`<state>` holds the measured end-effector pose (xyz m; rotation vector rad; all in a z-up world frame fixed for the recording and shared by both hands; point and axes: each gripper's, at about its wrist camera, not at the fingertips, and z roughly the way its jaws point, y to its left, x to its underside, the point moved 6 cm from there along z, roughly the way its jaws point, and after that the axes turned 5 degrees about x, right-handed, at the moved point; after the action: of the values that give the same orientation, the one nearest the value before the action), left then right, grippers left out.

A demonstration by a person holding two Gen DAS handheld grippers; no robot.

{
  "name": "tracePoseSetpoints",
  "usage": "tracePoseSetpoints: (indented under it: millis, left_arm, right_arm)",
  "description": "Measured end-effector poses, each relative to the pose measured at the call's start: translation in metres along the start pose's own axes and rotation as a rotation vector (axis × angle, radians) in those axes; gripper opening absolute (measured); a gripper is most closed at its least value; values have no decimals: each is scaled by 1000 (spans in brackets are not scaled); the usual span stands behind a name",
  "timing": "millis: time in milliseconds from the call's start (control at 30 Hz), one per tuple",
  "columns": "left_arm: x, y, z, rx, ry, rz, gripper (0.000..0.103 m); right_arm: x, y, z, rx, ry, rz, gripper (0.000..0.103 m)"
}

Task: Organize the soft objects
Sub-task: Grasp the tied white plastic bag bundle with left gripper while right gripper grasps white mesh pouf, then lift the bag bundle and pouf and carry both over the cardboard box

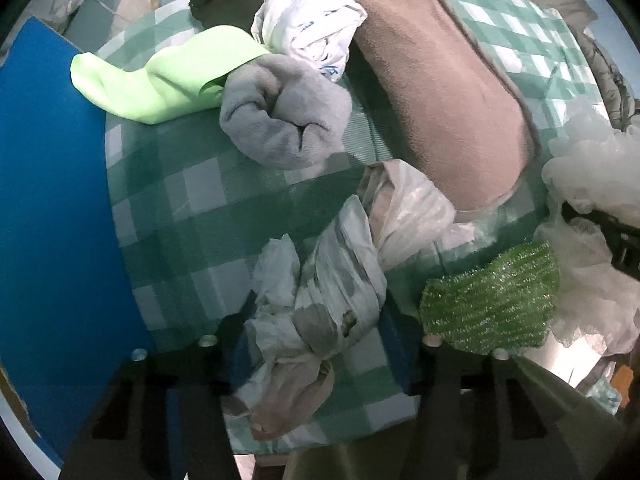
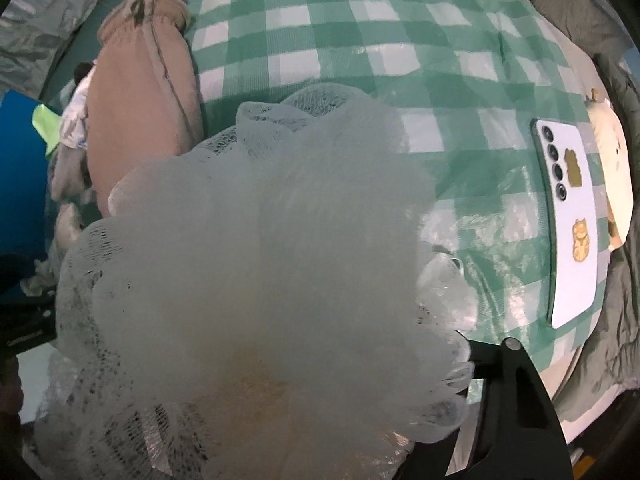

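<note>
Lying across the green-and-white checked cloth point(image 1: 192, 200) is a twisted white plastic bag point(image 1: 340, 280), and the left gripper point(image 1: 316, 344) is pointing down over it. Its two black fingers point(image 1: 192, 384) are standing on either side of the bag's crumpled lower end, apart from it — the jaws are parted and not pressing on anything that can be seen. A sparkly green scrubber point(image 1: 492, 304) is sitting just beside the bag, near the other finger.

Farther up the cloth a grey rolled towel point(image 1: 280, 116) is touching a lime-green cloth point(image 1: 160, 80), with a white printed rag point(image 1: 312, 28) and a long brown plush cushion point(image 1: 440, 92) beside them.

The right gripper point(image 2: 280, 420) is almost buried in a white mesh bath pouf point(image 2: 260, 260), which is filling most of the right wrist view — only one black finger point(image 2: 516, 408) is showing at the pouf's edge, so whether the pads are squeezing it cannot be told. A white phone point(image 2: 568, 220) is lying face down near the cloth's edge.
</note>
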<state>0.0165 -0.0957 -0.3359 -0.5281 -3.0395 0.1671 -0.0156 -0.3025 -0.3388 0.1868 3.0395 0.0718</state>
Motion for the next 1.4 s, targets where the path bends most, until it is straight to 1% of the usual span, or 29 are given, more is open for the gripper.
tracePoseSetpoints:
  millis: [100,200,267,300,400,467,500,533,633,667,733,767,867,1000,1100,1300,1400]
  left_arm:
    - [-1,2,-1,-15,-13,7,45]
    - [-5,1,-10,-12,-28,0,44]
    - [0,1,-13,-10,-46,-7,44]
    - [0,1,-16,-9,-50,-9,44]
    - [2,5,-26,-9,-67,-17,44]
    - [4,10,-30,-7,-78,-21,44]
    - [4,12,-32,-6,-83,-23,44]
    - [4,14,-34,-5,-86,-24,44]
    - [2,17,-41,-4,-95,-27,44]
    - [2,17,-43,-4,-98,-27,44]
    - [7,14,-49,-5,-102,-28,44]
    - [16,12,-53,-5,-106,-29,44]
    - [26,6,-62,0,-120,-29,44]
    - [27,0,-76,10,-137,-31,44]
    - [30,-1,-94,19,-151,-39,44]
    - [25,-2,-113,36,-189,-55,44]
    - [21,-2,-127,45,-219,-69,44]
  right_arm:
    - [-3,-1,-11,-17,-37,6,67]
    - [2,-10,-30,-27,-67,11,66]
    - [-2,-12,-40,-36,-86,20,66]
    - [5,-11,-49,-40,-97,25,66]
    - [3,-19,-63,-50,-131,43,66]
    - [10,-20,-61,-66,-156,53,66]
    - [8,-21,-66,-74,-169,59,66]
    - [13,-30,-69,-83,-177,62,66]
    - [7,-23,-75,-100,-205,73,66]
    - [-1,-21,-79,-108,-211,74,66]
    - [0,-20,-81,-124,-228,76,66]
    - [4,-25,-85,-137,-236,75,66]
    - [-2,-21,-94,-180,-257,71,66]
    - [-8,-10,-109,-229,-275,57,66]
    - [-12,-1,-116,-259,-285,43,66]
    - [-18,10,-130,-266,-291,28,66]
    - [-23,18,-138,-250,-295,-1,66]
